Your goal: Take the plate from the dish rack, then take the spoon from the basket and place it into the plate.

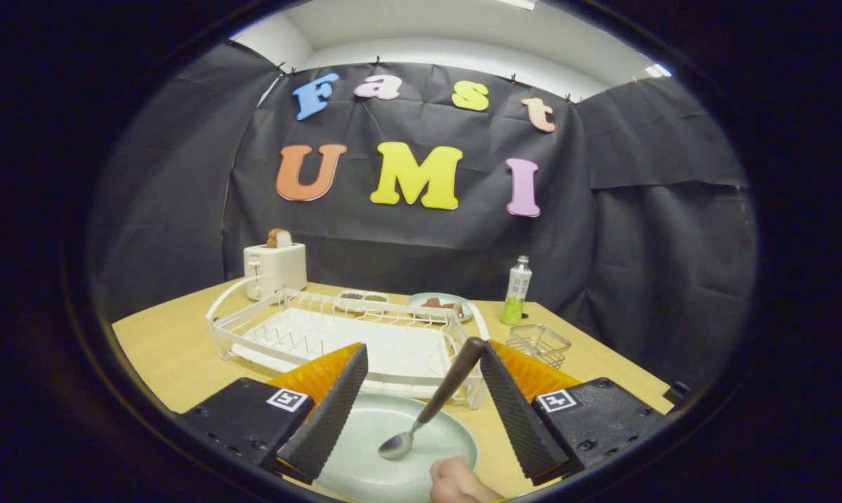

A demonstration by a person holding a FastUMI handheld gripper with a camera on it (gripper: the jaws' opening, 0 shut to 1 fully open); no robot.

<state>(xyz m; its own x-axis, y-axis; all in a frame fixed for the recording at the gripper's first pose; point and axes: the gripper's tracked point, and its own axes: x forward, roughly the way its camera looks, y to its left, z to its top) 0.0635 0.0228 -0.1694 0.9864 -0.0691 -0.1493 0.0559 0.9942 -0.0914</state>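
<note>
A pale green plate [365, 436] lies on the wooden table, just in front of the white dish rack [323, 332] and low between my fingers. A dark-handled spoon [438, 402] rests with its metal bowl on the plate, and its handle slants up so the end leans against my right fingertip [494, 363]. My gripper [424, 349] is open, with the fingers spread wide either side of the plate. The left finger does not touch the spoon. The small wire basket [539, 344] stands beyond the right finger and looks empty.
A person's hand [455, 482] touches the plate's near edge. Behind the rack stand a white toaster [275, 269] with bread, a small two-part dish [361, 299] and a plate of food [438, 305]. A green bottle [516, 291] stands behind the basket.
</note>
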